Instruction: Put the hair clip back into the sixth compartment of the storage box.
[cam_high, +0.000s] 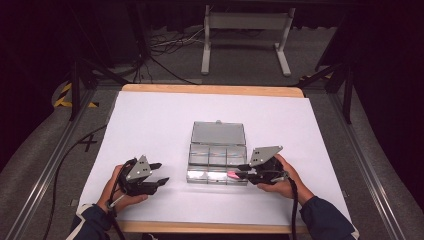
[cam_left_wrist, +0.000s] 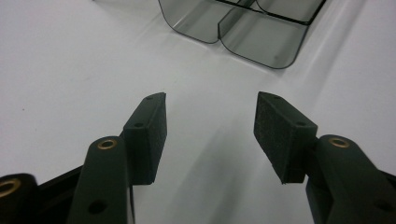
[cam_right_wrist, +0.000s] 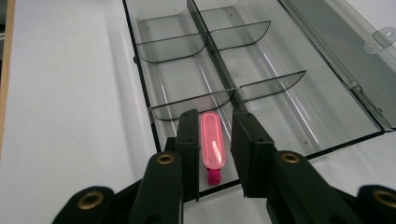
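Item: clear plastic compartment box, lid laid open toward 12 o'clock, resting near the centre of the white worktop. Base divided by smoked partitions into small cells in two rows.

Item: pink tube with a darker pink end, lying lengthwise in the end cell at the box's near right corner, about 4 o'clock from the box centre in the high view. In the right gripper view its dark end pointed toward the camera and reached the box's near wall.

Right tongs: held in the person's right hand at 3 o'clock of the box, tips reaching into that corner cell. Jaws stood partly open, one on each side of the tube, with a visible gap on both sides; nothing was gripped.

Left tongs: held in the left hand at about 8 o'clock from the box, over bare worktop, well apart from it. Jaws stood wide open and empty, the box's rounded corner ahead of them.
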